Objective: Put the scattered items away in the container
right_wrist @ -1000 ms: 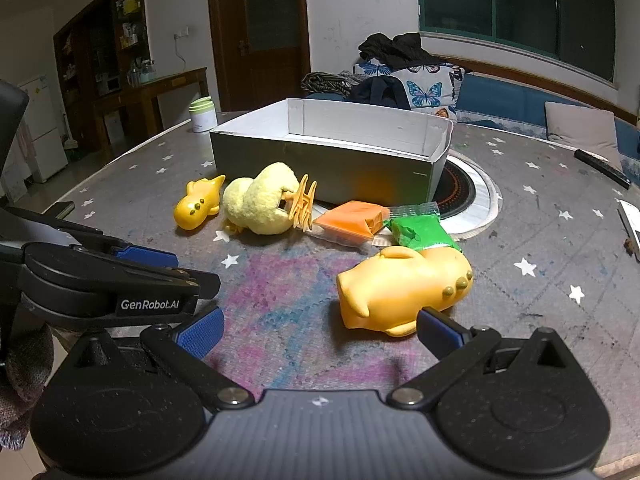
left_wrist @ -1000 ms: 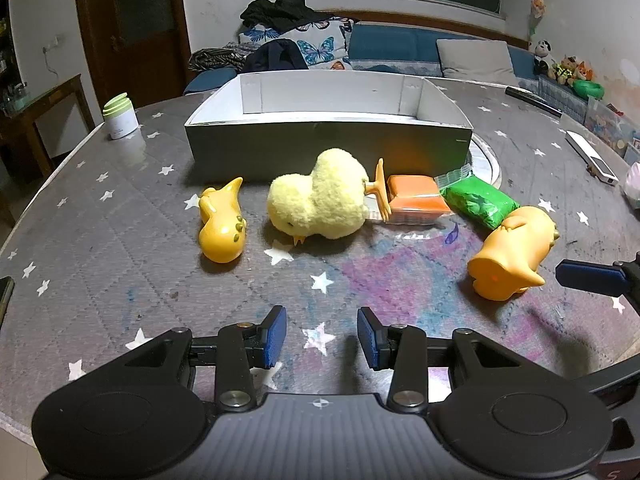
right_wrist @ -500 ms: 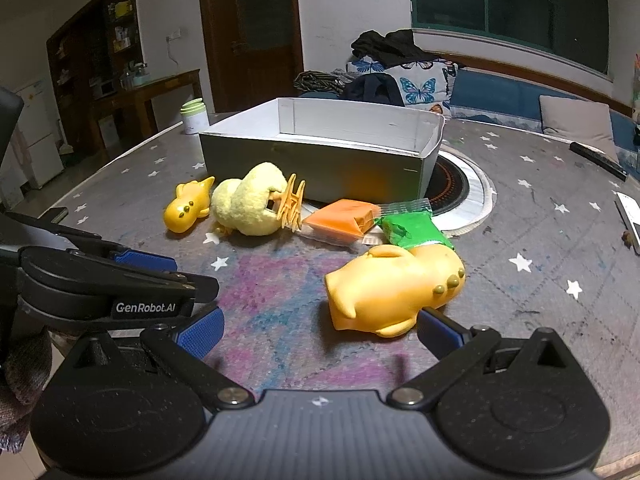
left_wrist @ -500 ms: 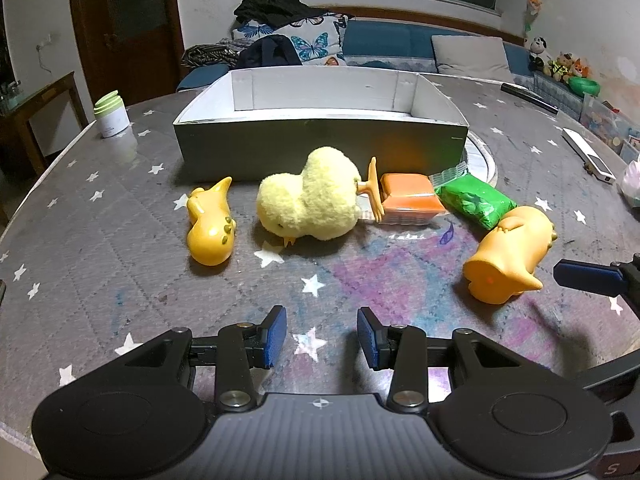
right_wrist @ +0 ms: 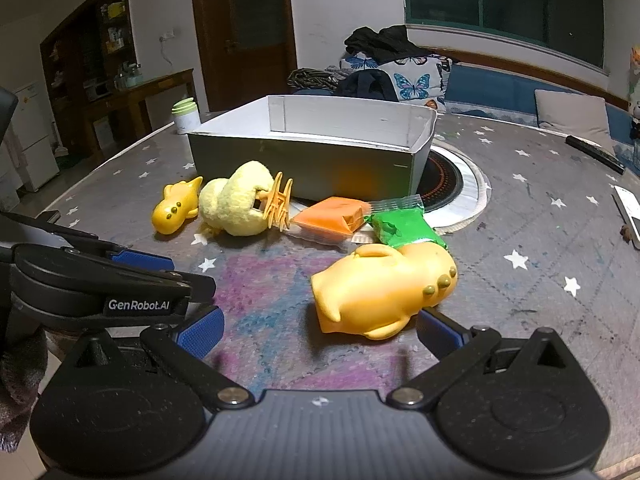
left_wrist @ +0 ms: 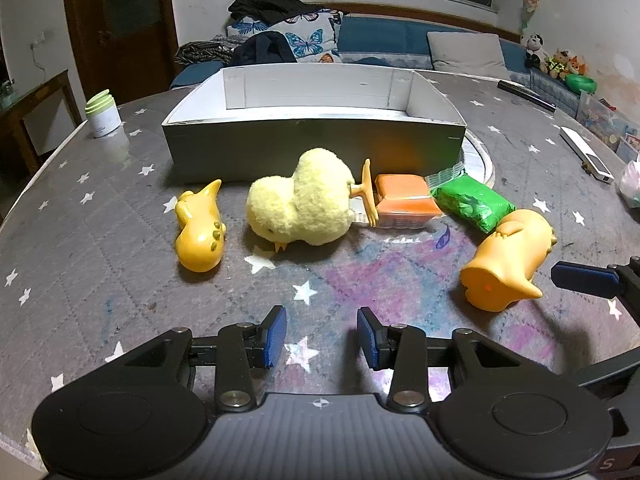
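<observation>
A grey box (left_wrist: 316, 148) (right_wrist: 304, 164), white inside, stands open on the star-patterned table. In front of it lie a small yellow toy (left_wrist: 198, 232) (right_wrist: 176, 208), a fluffy yellow chick (left_wrist: 304, 204) (right_wrist: 236, 204), an orange pack (left_wrist: 404, 200) (right_wrist: 332, 220) and a green pack (left_wrist: 472, 204) (right_wrist: 404, 228). A large yellow toy (left_wrist: 508, 264) (right_wrist: 380, 292) lies on its side. My right gripper (right_wrist: 318, 330) is open wide, its fingers on either side of the toy's near end, not touching. My left gripper (left_wrist: 322, 336) is open over bare cloth, short of the chick.
A white jar with a green lid (left_wrist: 103, 114) (right_wrist: 185, 114) stands left of the box. A round cooktop ring (right_wrist: 452, 184) sits under the box's right end. A white remote (left_wrist: 586, 156) and a black remote (left_wrist: 526, 94) lie at the right. A sofa runs behind the table.
Both grippers have moved forward toward the items. The large yellow toy now sits closer, between the right gripper's fingers. Nothing on the table has shifted.
</observation>
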A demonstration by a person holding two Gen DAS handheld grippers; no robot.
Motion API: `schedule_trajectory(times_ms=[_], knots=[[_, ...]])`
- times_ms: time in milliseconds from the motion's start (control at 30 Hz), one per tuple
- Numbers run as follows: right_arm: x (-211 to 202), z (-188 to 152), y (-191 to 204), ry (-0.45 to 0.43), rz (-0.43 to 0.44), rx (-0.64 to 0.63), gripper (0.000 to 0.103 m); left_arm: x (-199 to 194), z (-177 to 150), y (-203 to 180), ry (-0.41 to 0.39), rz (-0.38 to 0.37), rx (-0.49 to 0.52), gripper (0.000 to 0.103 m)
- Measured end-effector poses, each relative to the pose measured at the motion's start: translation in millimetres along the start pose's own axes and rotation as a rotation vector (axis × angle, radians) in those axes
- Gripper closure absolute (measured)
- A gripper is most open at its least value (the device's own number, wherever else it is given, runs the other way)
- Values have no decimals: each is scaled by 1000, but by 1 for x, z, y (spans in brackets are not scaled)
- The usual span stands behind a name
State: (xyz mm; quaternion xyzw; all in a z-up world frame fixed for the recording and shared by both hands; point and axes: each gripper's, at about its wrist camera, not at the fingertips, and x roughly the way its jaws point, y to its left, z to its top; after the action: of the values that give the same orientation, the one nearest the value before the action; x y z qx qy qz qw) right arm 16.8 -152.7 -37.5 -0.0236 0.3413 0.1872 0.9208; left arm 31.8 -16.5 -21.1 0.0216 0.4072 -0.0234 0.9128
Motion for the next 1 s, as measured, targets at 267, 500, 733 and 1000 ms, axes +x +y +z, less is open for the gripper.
schedule_trajectory(times_ms=[267, 500, 733, 1000], knots=[[4, 1, -6, 4, -13, 12, 0, 1, 7, -1, -2, -19, 2, 62], [7, 2, -18, 3, -38, 40, 0, 1, 14, -8, -7, -69, 26, 62], [7, 4, -31, -5, -41, 75, 0, -2, 26, -17, -13, -178, 48, 62], [11, 6, -34, -9, -27, 74, 0, -6, 44, -35, -42, -322, 131, 62]])
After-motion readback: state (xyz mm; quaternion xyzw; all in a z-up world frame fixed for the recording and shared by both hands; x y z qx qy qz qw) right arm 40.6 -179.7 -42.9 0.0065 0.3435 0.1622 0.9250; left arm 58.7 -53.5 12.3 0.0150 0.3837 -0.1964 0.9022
